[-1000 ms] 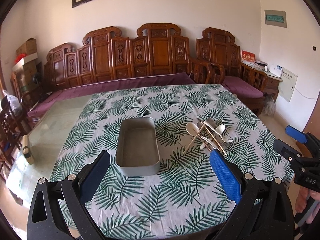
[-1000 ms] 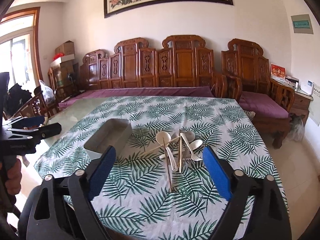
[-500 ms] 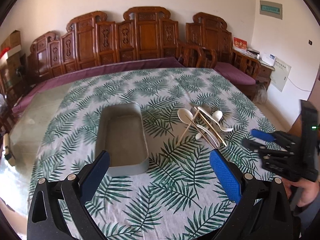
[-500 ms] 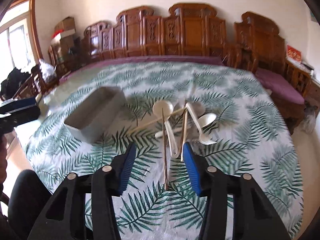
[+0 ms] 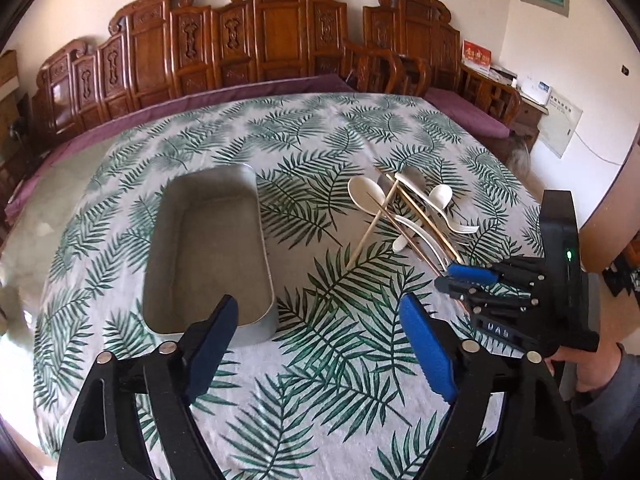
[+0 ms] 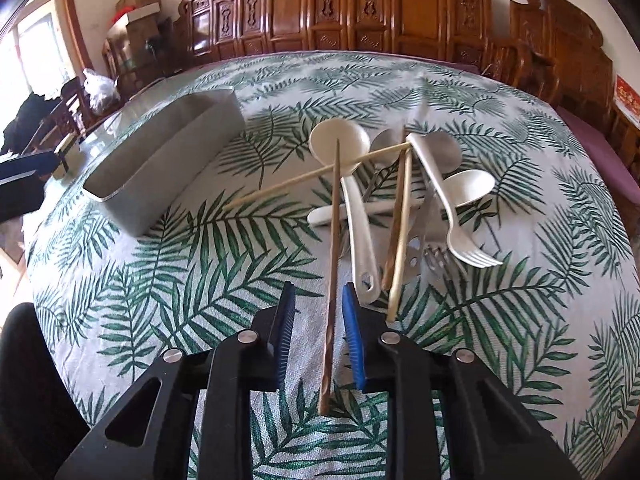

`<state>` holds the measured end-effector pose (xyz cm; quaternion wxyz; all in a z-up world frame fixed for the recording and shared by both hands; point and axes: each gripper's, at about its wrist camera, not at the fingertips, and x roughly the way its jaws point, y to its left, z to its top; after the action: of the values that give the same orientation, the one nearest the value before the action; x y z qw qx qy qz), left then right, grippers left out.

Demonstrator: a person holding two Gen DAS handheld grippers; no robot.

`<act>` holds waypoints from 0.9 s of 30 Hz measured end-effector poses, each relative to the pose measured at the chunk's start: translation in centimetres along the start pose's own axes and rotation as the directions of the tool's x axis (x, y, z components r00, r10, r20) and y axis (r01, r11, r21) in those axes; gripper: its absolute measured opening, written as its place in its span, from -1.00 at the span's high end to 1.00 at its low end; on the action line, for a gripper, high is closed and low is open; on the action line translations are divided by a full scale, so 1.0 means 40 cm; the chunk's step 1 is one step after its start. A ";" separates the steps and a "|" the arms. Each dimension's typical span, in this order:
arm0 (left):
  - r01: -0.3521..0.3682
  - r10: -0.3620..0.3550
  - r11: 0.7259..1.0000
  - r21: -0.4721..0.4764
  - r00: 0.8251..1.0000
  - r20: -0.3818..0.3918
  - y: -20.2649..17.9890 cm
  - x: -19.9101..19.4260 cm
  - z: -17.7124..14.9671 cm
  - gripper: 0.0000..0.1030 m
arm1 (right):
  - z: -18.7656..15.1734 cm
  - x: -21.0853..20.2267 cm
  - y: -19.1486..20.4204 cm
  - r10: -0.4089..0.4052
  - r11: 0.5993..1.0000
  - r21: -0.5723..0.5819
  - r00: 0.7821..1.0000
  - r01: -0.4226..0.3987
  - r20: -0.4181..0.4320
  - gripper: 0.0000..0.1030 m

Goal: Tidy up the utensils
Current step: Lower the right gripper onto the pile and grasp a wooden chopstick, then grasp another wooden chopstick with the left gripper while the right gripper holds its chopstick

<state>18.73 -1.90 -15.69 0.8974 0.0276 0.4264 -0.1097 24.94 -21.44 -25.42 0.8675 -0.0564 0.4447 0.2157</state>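
While right gripper (image 6: 319, 320) jaws are closing, narrow, around dark chopstick (image 6: 333, 240) not yet pinched, left gripper (image 5: 320, 344) is hovering wide, narrowing, holding nothing; utensil pile (image 6: 400, 200) lying right of empty grey tray (image 5: 208, 248) on leaf-print tablecloth (image 5: 320, 140)

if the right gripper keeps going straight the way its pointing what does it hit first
Most likely the dark brown chopstick, which already lies between the closing jaws of the right gripper, not yet pinched. Under it is the leaf-print tablecloth. The spoon-and-fork pile sits further on; depth is hard to judge.
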 end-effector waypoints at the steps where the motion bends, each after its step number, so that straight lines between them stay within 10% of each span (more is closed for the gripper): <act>1: 0.000 0.000 1.000 0.004 1.000 -0.007 -0.003 0.012 0.004 -0.50 | -0.003 0.008 0.005 -0.020 1.000 -0.017 1.000 0.020 -0.010 0.51; 10: 0.013 -0.011 0.999 0.035 0.999 -0.051 -0.033 0.107 0.056 -0.28 | -0.015 0.019 -0.012 -0.004 1.000 -0.028 0.999 0.003 -0.033 0.88; 27: 0.058 -0.042 0.995 0.083 0.983 -0.179 -0.097 0.321 0.098 0.27 | 0.024 -0.091 -0.125 -0.014 0.988 0.153 0.988 -0.010 0.154 0.89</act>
<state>28.71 -8.48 -22.93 0.8509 0.0661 0.4997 -0.1481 25.93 -26.83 -22.41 0.9014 0.0270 0.3913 0.1835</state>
